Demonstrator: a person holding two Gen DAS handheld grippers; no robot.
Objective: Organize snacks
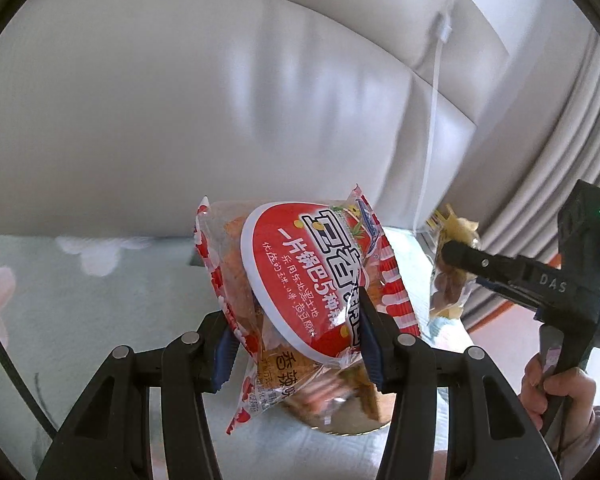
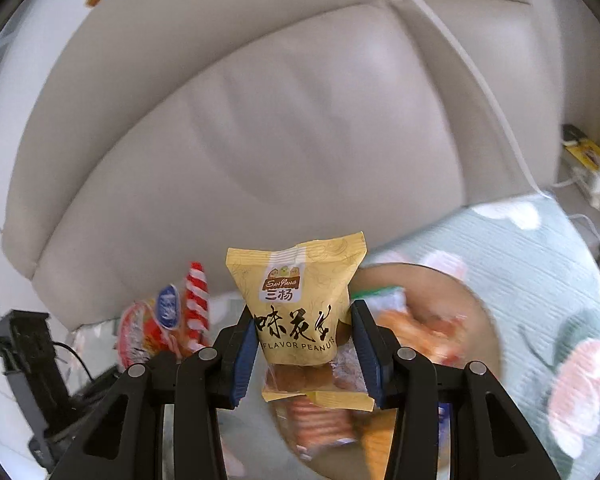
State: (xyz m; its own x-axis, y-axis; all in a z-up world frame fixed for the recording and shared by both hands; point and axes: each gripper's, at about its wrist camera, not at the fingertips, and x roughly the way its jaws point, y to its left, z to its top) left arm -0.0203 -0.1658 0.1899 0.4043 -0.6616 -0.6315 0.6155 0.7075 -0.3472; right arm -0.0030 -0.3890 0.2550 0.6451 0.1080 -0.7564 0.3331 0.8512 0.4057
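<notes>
Your left gripper (image 1: 300, 344) has its fingers clamped on the red-and-white crinkly rice-cracker packet (image 1: 300, 280); your right gripper (image 2: 304, 350) has its fingers clamped on the tan paper-look peanut pouch (image 2: 300, 312). Both packets hang in the air above the round tan tray of snacks (image 2: 476, 312), in front of the beige sofa cushion (image 2: 260, 140). Carry them steadily and keep the two packets well apart. The red packet is held near its lower half and tilts, so avoid swinging it.
</notes>
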